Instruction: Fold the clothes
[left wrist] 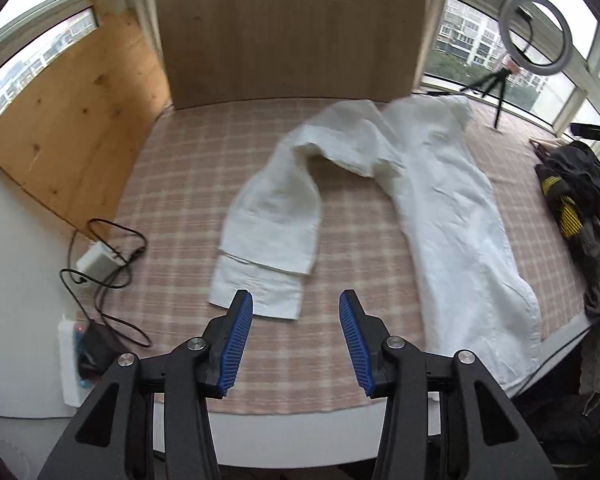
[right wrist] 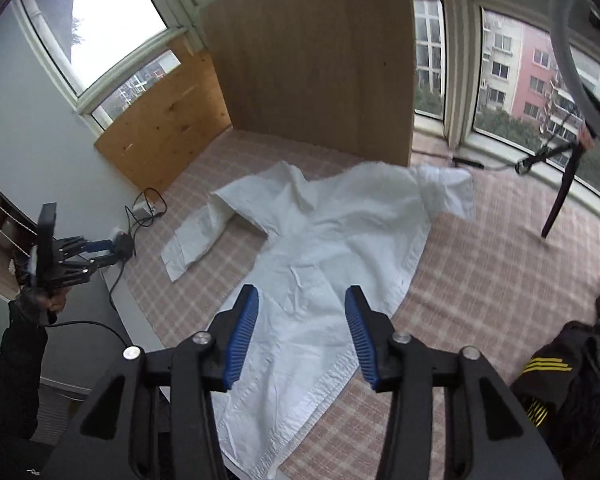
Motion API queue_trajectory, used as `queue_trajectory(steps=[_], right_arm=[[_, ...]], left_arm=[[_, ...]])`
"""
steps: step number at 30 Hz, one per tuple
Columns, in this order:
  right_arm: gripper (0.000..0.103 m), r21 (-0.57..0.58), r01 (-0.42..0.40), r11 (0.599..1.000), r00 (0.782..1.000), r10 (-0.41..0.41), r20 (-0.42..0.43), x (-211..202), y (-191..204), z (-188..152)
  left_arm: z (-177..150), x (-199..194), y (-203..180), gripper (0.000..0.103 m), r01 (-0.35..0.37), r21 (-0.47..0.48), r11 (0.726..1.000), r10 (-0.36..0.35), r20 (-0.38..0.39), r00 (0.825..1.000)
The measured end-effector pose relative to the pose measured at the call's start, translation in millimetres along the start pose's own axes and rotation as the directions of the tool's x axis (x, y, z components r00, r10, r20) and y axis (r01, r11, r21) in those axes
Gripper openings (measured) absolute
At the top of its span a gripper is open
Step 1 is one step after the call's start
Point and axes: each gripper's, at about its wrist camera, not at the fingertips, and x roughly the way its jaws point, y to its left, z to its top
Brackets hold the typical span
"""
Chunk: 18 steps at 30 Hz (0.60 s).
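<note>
A white long-sleeved garment point(left wrist: 440, 208) lies spread on the pink plaid bed sheet point(left wrist: 172, 184), its body running toward the near right. One sleeve point(left wrist: 276, 216) is bent back on itself, with its cuff close to the near edge. My left gripper point(left wrist: 296, 296) hangs open above the sheet just beside that cuff, nothing between its blue pads. In the right wrist view the garment point(right wrist: 332, 240) lies below my right gripper point(right wrist: 303, 292), which is open, empty and raised over the hem. The left gripper point(right wrist: 100, 248) shows at the far left, held by a hand in a dark sleeve.
A pile of dark clothes with yellow stripes point(left wrist: 576, 200) sits at the bed's right edge. A ring light on a tripod point(left wrist: 536, 28) stands by the window. A white charger with black cables point(left wrist: 96, 260) and a power strip point(left wrist: 70, 360) lie left. Wooden boards point(left wrist: 292, 28) stand behind.
</note>
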Motion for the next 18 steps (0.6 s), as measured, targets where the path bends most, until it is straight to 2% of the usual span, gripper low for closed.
queue_trajectory(steps=[3,5,8,11,13,15,18], right_arm=[[0.051,-0.022,-0.030,0.999,0.999,0.031,0.041,10,29,23],[0.051,-0.042,-0.064,0.997,0.996,0.067,0.061,24,51,35],[0.051,-0.099,-0.136,0.986,0.991,0.135,-0.016,94,90,55],[0.051,-0.169,-0.193,0.966,0.976,0.173,-0.130,188,144,53],[0.051,-0.203,-0.201,0.958,0.964,0.156,-0.218,253,175,46],[0.051,-0.262,-0.176,0.949,0.956,0.102,-0.276,309,202,41],[0.051,-0.362,-0.136,0.922,0.937,0.001,-0.349,367,225,30]], left_arm=[[6,41,37,0.045,0.012,-0.061,0.998,-0.016,-0.053,0.998],[1,72,47,0.045,0.014,-0.036,0.999,-0.017,-0.100,0.995],[-9,109,57,0.045,0.027,0.019,0.999,-0.023,-0.160,0.987],[-15,130,69,0.044,0.090,0.006,0.996,-0.087,-0.178,0.980],[-18,134,75,0.044,0.128,0.000,0.992,-0.126,-0.173,0.977],[-22,135,79,0.044,0.164,0.000,0.987,-0.161,-0.167,0.973],[-28,135,81,0.044,0.197,0.019,0.980,-0.191,-0.167,0.967]])
